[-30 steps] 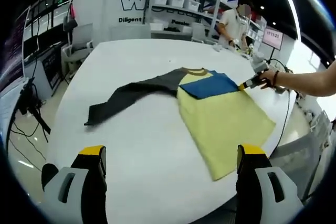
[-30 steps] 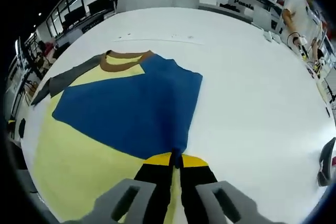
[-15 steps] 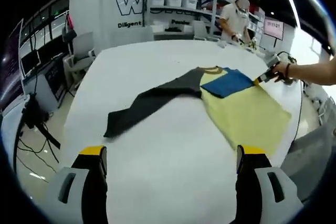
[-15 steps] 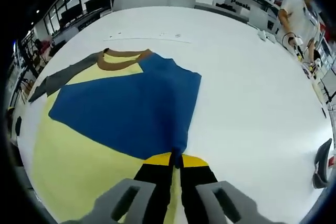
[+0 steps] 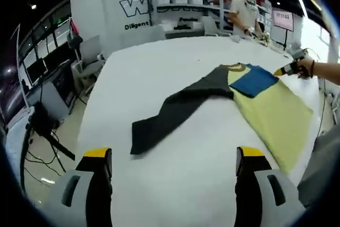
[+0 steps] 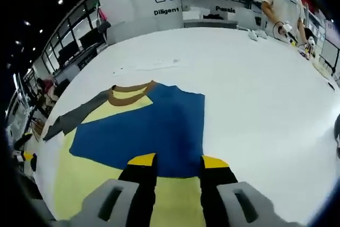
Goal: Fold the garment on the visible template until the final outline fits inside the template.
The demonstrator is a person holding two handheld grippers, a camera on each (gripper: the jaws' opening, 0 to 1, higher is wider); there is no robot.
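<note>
Two matching tools are showing: the left hand-held gripper (image 5: 171, 163) and the right hand-held gripper (image 6: 178, 161) are each wearing grey moulded bodies, black jaws and yellow tips, while the person's wrist (image 5: 312, 67) is wearing a dark band.

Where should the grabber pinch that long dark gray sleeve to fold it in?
Probably at the cuff end of the dark gray sleeve, the part stretched farthest from the yellow body. It lies flat and free on the white table, nearest the open left gripper, so come in low from that near side.
</note>
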